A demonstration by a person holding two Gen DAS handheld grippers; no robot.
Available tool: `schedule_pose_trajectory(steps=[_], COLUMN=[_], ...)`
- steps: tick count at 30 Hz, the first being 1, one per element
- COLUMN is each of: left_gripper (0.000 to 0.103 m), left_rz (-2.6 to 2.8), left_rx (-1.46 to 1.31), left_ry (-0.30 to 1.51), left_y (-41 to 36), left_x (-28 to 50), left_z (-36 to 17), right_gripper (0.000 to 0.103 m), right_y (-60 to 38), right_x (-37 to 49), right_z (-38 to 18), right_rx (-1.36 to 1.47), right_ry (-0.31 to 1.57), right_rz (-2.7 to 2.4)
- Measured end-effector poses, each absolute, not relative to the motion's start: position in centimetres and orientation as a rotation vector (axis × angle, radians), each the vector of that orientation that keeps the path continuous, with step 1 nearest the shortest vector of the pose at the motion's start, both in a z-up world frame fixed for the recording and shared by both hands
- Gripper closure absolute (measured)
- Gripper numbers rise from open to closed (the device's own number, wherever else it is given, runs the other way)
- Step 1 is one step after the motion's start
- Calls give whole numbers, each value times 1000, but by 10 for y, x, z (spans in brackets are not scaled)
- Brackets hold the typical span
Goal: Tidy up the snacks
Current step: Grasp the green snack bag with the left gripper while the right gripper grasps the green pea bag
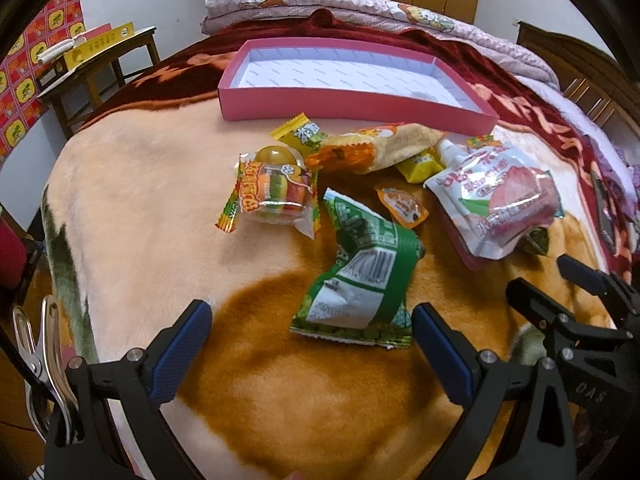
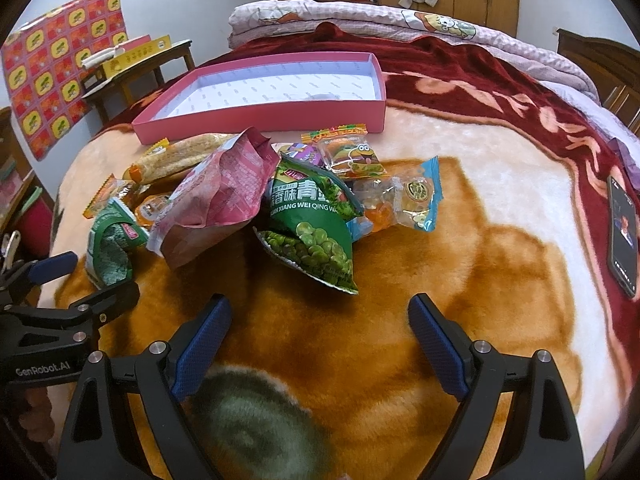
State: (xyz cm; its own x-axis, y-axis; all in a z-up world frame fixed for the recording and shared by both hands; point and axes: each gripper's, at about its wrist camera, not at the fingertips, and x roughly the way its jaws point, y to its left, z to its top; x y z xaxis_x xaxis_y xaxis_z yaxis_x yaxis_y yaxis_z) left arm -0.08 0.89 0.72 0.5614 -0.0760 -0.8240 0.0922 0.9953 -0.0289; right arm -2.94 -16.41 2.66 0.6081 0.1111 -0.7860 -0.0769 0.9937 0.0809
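Observation:
A pile of snack packets lies on a plush blanket on a bed. A pink tray-like box (image 1: 352, 102) (image 2: 260, 120) with a white inside stands empty behind the pile. My left gripper (image 1: 312, 320) is open, just short of a crumpled green pea packet (image 1: 360, 276), which also shows in the right wrist view (image 2: 110, 248). My right gripper (image 2: 320, 312) is open, just short of another green pea packet (image 2: 316, 232). A pink-and-white peach pouch (image 1: 500, 200) (image 2: 220, 196), a burger gummy pack (image 1: 276, 192), a corn-stick bag (image 1: 384, 148) (image 2: 176, 162) and small candies lie around.
A phone (image 2: 624, 236) lies on the blanket at the right. A folded quilt (image 1: 340, 4) sits at the bed's far end. A wooden side table (image 1: 92, 76) with a yellow box stands to the left. Wardrobes line the back wall.

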Motion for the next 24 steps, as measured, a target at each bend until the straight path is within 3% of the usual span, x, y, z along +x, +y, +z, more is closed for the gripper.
schedule_pose_trajectory(steps=[13,24], left_gripper=[4,29], left_rz=[-165,-240], left_rx=[-5,44], left_ry=[884,838], left_y=[16,-4], left_x=[-20,-20], left_z=[29,35], right_gripper=[12,32], right_y=[-164,-167], right_x=[-33,-19], right_z=[46,49], right_rx=[41,55], right_ry=[831,817], right_rz=[159,196])
